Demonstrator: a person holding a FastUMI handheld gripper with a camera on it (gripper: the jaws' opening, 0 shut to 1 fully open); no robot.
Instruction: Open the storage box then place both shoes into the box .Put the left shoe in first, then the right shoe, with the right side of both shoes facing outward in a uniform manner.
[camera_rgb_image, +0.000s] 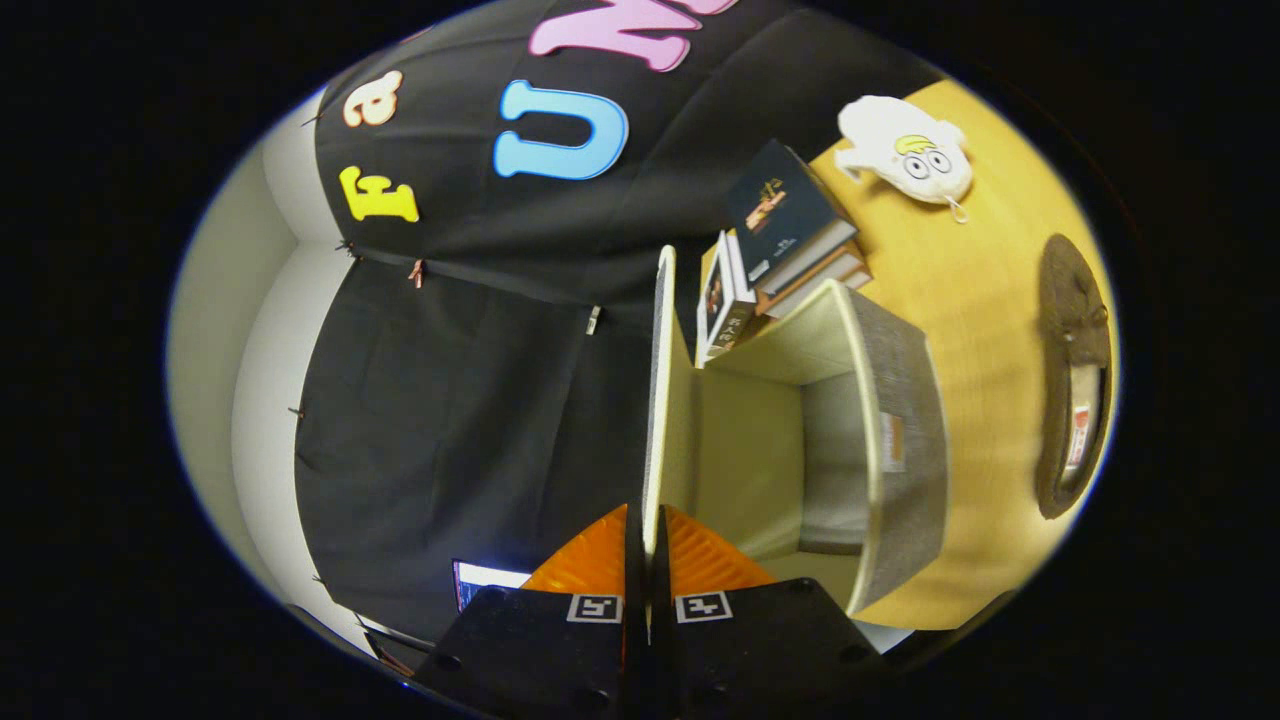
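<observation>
Between the jaws (645, 535) sits the thin edge of the storage box's lid (657, 400), both fingers pinched tight against it, gap nearly nil. Lid is swung wide, box (900, 420) open, grey outside, pale lining, nothing visible inside. Just beyond the box: stack of books (785, 230) on the worktop (985, 300). One dark shoe (1075, 380) lies beside the box, apart from it. White plush toy (905, 150) past the books.

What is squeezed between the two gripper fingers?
In the gripper view, the gripper is shut on the lid of the open storage box.
</observation>
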